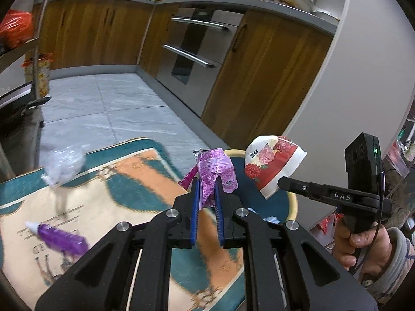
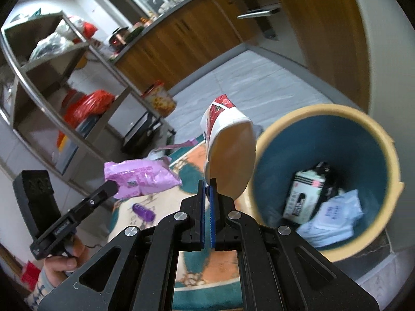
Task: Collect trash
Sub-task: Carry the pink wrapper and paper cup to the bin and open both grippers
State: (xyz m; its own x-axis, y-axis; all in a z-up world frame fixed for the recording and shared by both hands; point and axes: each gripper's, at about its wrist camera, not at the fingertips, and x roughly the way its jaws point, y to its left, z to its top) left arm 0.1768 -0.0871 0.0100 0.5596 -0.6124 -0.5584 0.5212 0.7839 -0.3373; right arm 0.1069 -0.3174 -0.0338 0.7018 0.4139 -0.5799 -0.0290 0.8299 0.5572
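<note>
Kitchen floor tiles (image 1: 109, 103) run beside wood-fronted cabinets (image 1: 262, 72) and a grey counter (image 1: 285, 7); a patterned rug (image 1: 109, 202) in teal and orange lies in the foreground, with a round waste bin (image 2: 391, 189) at its edge, cream rim and blue interior.

Left gripper (image 1: 207, 194): clenched on a crumpled purple wrapper (image 1: 216, 172), held above the rug near the bin. Pinching the foil at its lower edge keeps the bulk of it forward of the jaws, which should let it fall free on release.

Right gripper (image 2: 207, 189): clenched on the rim of a paper bowl (image 2: 228, 153) printed with red flowers, held just beside the bin mouth. Gripping the thin rim is judged the only practical hold on so wide a container.

Bin contents: a black-and-white packet (image 2: 303, 194) and a pale blue tissue pack (image 2: 334, 220).

Uncollected on the rug: a purple tube (image 1: 61, 238) and a crumpled clear bag (image 1: 63, 164).

Legible writing: "DAS" on the right gripper's body. Print on the wrapper, bowl and packets is too blurred to read.
</note>
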